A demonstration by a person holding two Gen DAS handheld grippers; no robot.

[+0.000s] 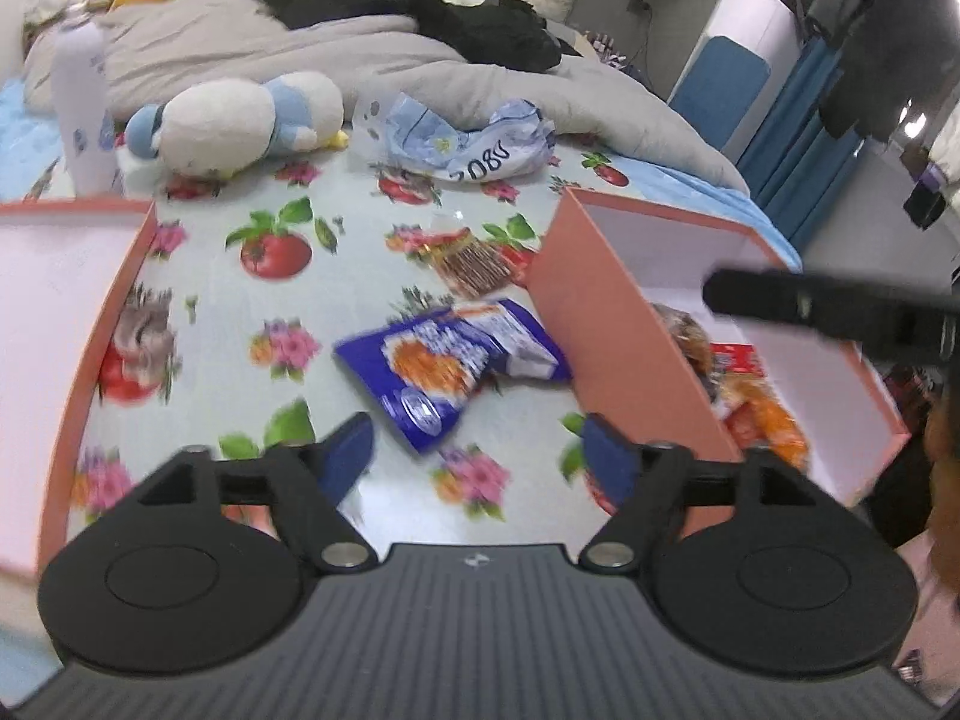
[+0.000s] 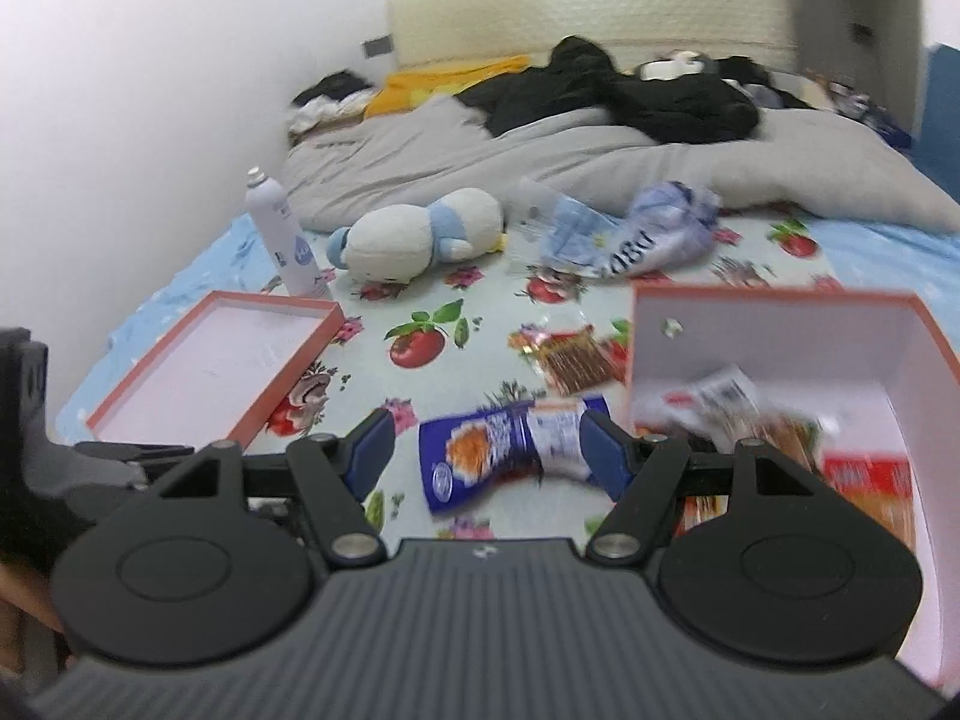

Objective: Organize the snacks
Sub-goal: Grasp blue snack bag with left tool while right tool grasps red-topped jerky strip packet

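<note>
Two wrist views: from the left wrist, the left tongs (image 1: 477,450) gape wide with nothing in them, poised over the bed sheet (image 1: 336,300); a blue snack bag (image 1: 450,360) lies just ahead, against the orange box (image 1: 630,324) holding other snacks; a clear packet of sticks (image 1: 474,264) lies beyond; from the right wrist, the right tongs (image 2: 486,450) stand partly open, gripping nothing, the blue snack bag (image 2: 498,450) seen between their tips beside the box (image 2: 780,324); the lid (image 2: 216,360) rests off left

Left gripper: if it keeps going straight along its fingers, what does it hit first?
Most likely the blue snack packet, lying on the fruit-print sheet just ahead of the open left gripper. Depth is unclear; it might meet the sheet just short of it.
</note>
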